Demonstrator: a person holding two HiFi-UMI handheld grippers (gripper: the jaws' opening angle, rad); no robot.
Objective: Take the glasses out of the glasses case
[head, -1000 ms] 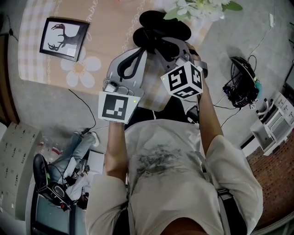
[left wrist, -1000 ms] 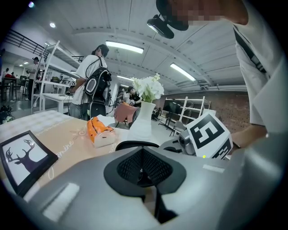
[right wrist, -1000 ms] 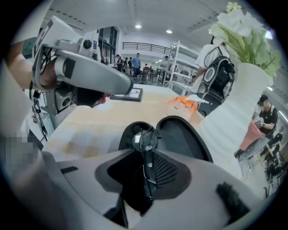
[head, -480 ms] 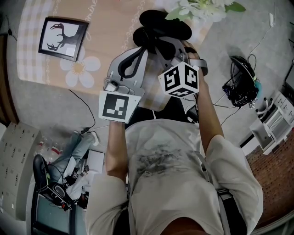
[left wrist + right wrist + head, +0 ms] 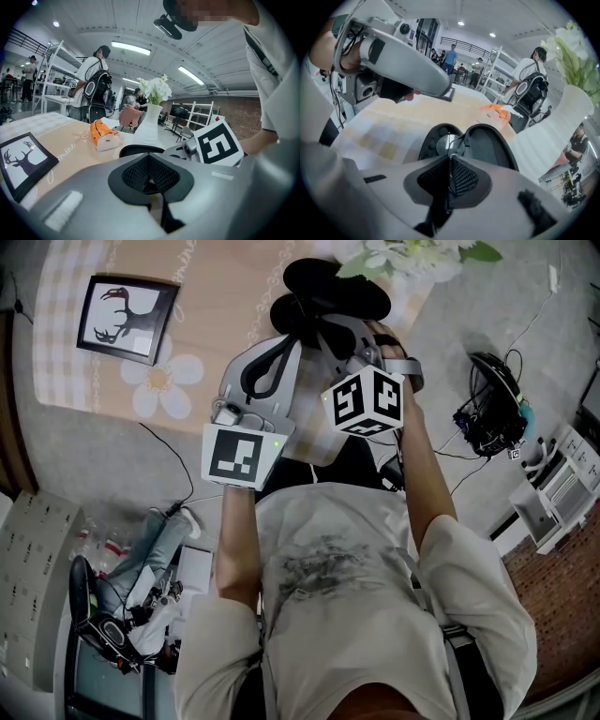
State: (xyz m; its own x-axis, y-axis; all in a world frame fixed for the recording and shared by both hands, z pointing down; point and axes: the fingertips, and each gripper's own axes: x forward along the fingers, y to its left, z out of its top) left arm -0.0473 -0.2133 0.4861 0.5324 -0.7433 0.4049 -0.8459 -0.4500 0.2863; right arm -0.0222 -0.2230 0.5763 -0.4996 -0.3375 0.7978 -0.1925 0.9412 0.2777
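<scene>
A black glasses case [image 5: 337, 282] lies open on the beige tablecloth, both halves showing in the right gripper view [image 5: 490, 143]. The glasses [image 5: 446, 143] are thin wire-framed; one round lens sits over the case's left half and the wire runs into my right gripper [image 5: 450, 159], which is shut on them. In the head view that gripper [image 5: 352, 329] reaches the near side of the case. My left gripper [image 5: 286, 334] hovers just left of it with pads together [image 5: 149, 176] and nothing seen between them; the case rim [image 5: 138, 150] lies just beyond.
A framed deer picture [image 5: 129, 317] lies at the table's left. A white vase with flowers [image 5: 149, 126] stands behind the case, with an orange packet [image 5: 105, 133] beside it. People stand in the background. Cables and gear [image 5: 487, 418] lie on the floor to the right.
My right gripper has shifted slightly left and toward the case. The left gripper has stayed where it was.
</scene>
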